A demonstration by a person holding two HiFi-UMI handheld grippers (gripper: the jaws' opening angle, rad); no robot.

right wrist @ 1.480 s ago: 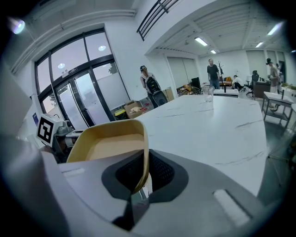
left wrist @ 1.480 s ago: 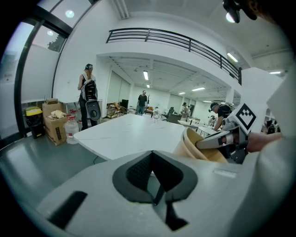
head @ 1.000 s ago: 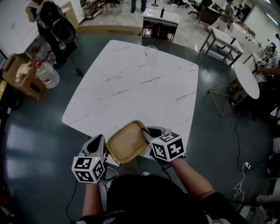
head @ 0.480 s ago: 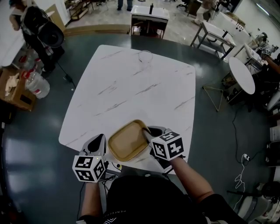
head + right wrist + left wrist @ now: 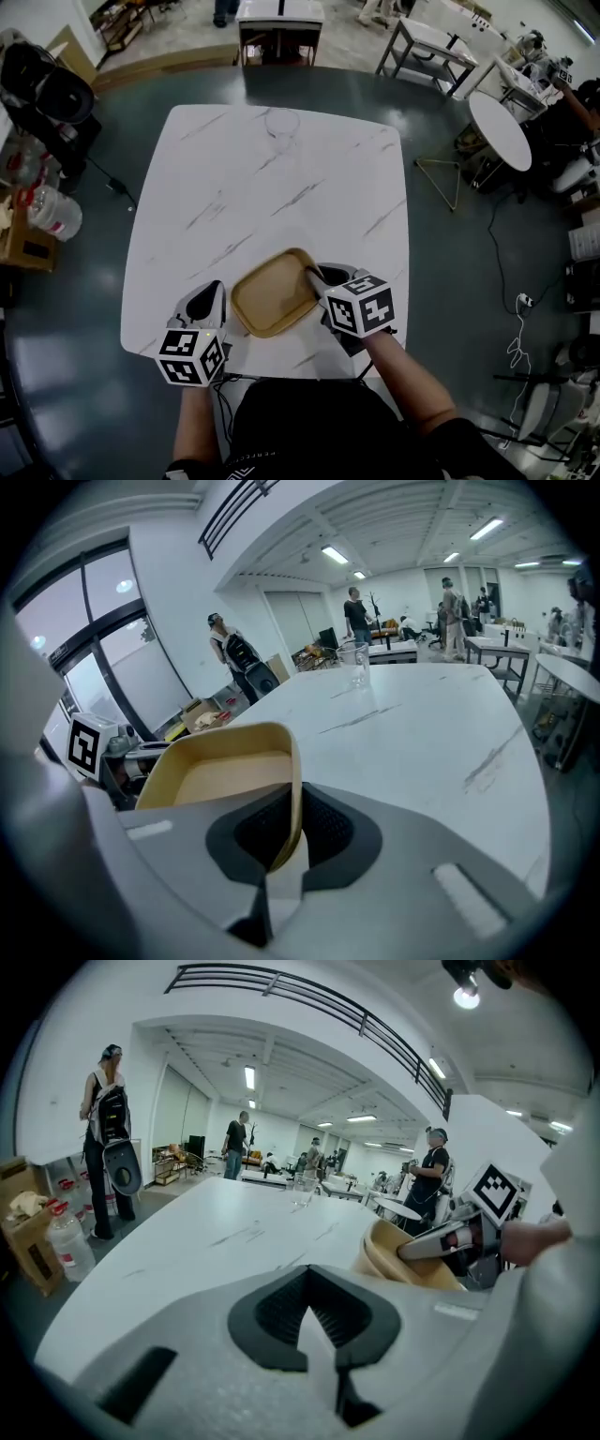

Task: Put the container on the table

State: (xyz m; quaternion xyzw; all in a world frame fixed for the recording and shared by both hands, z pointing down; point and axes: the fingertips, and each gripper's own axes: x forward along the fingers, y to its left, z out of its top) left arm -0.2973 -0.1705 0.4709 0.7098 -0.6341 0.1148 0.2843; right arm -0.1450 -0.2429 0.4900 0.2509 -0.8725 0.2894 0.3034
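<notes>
A shallow tan container (image 5: 272, 292) hangs over the near edge of the white marble table (image 5: 234, 187), tilted slightly. My right gripper (image 5: 314, 279) is shut on its right rim, and in the right gripper view the rim (image 5: 291, 789) runs down between the jaws of my right gripper (image 5: 286, 855). My left gripper (image 5: 208, 302) sits just left of the container, apart from it, with nothing in it. In the left gripper view my left gripper (image 5: 314, 1335) has its jaws together, and the container (image 5: 403, 1255) shows at the right. I cannot tell whether the container touches the table.
A clear glass (image 5: 281, 124) stands near the table's far edge. A cardboard box (image 5: 23, 239) and a water jug (image 5: 52, 214) sit on the floor at the left. A round white table (image 5: 500, 129) and cables (image 5: 516, 328) are at the right.
Both grippers and the container have moved forward, from the table's near edge to further over the tabletop. The right grip on the rim is unchanged.
</notes>
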